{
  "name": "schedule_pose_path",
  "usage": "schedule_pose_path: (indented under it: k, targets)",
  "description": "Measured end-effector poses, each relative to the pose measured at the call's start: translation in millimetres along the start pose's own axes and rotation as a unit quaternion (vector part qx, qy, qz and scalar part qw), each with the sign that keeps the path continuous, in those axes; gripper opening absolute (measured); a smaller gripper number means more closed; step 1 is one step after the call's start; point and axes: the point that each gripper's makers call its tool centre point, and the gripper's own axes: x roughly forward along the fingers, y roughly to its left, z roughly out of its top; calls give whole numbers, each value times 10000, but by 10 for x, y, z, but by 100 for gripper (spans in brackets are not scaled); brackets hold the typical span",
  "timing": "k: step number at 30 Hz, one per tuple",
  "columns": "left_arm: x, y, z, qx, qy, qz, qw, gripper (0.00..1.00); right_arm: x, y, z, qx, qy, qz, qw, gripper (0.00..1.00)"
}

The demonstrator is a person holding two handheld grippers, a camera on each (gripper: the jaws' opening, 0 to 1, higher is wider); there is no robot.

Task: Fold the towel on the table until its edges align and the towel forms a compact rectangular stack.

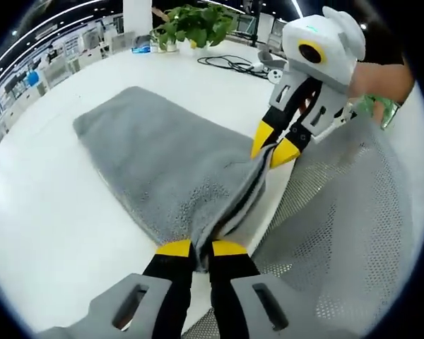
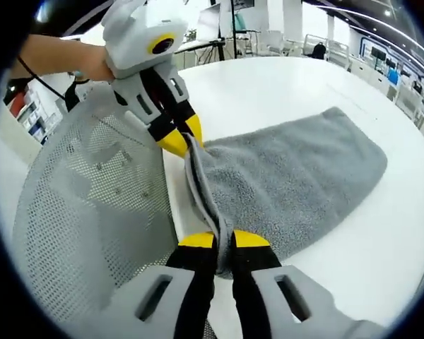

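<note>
Towel [image 1: 162, 166]: grey, thick-piled terry cloth, lying on the white surface [image 1: 42, 212] and reaching away ahead of both claws, its near edge lifted at the surface's edge. Left claw [image 1: 201, 248]: jaws pressed together, pinching 1 corner of that near edge, cloth bunched between the yellow tips. Right claw [image 2: 224, 240]: likewise closed on the other near corner; in the left gripper view it enters from the right [image 1: 277, 147], with the towel edge running taut between the 2 claws as a rolled ridge. In the right gripper view the left claw comes in from the left [image 2: 180, 141], held by a person's hand [image 2: 63, 60]. Grey mesh chair back [image 2: 92, 212] stands just below and beside both claws, at the surface's edge. Potted plant [image 1: 191, 25] and cables [image 1: 230, 63] sit well beyond the towel's far end. Assessment: the cloth is soft, limp and light, with no stiffness; it sags and creases between hold points, so it should be taken at the corners and kept under light tension. The pile looks grippy rather than slippery and nothing about it is fragile. Risk, as judged: unequal pull would skew the fold, and a dropped edge could snag on the chair mesh.
</note>
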Motion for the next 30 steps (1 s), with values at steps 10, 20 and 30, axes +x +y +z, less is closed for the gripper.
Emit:
schedule_pose_path:
  k: [10,20,30]
  targets:
    - [-260,30,343,-953,-964,-44,9908,7,-140,47,198,658,-491,237,9963,5]
    - [-508,68,629,-1029,-1550,40,9825,7,-447,15,475,1631,-1155,486,9786,5]
    - [-709,135,1021,-1084,-2007,12,9736,7,-774,-206,718,1890,-1527,405,9692,5]
